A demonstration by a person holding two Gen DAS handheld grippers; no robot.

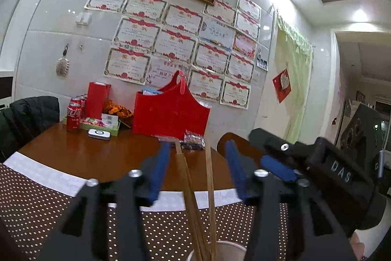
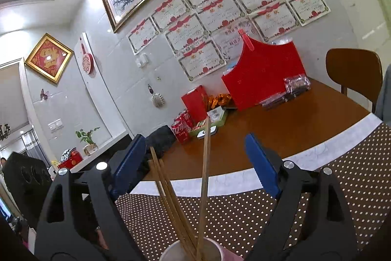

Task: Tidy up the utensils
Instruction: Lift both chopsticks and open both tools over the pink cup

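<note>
Several wooden chopsticks [image 1: 188, 182] stand upright in a white cup [image 1: 228, 248] at the bottom edge of the left wrist view. My left gripper [image 1: 198, 148] is open. Its blue fingers [image 1: 160, 170] stand on either side of the sticks without touching them. The right wrist view shows the same chopsticks [image 2: 205, 163] leaning in the cup [image 2: 176, 251]. My right gripper [image 2: 195, 138] is open wide around them, its pads [image 2: 262, 163] clear of the sticks. One blue finger [image 1: 278, 171] of the right gripper and its black body show at the right of the left wrist view.
The cup stands on a brown dotted placemat [image 1: 36, 207] on a wooden table [image 1: 97, 158]. At the far wall side are a red bag [image 1: 171, 111], cola cans [image 1: 73, 116], boxes and wrapped packets [image 1: 194, 140]. A wooden chair [image 2: 354, 70] stands at the table's right.
</note>
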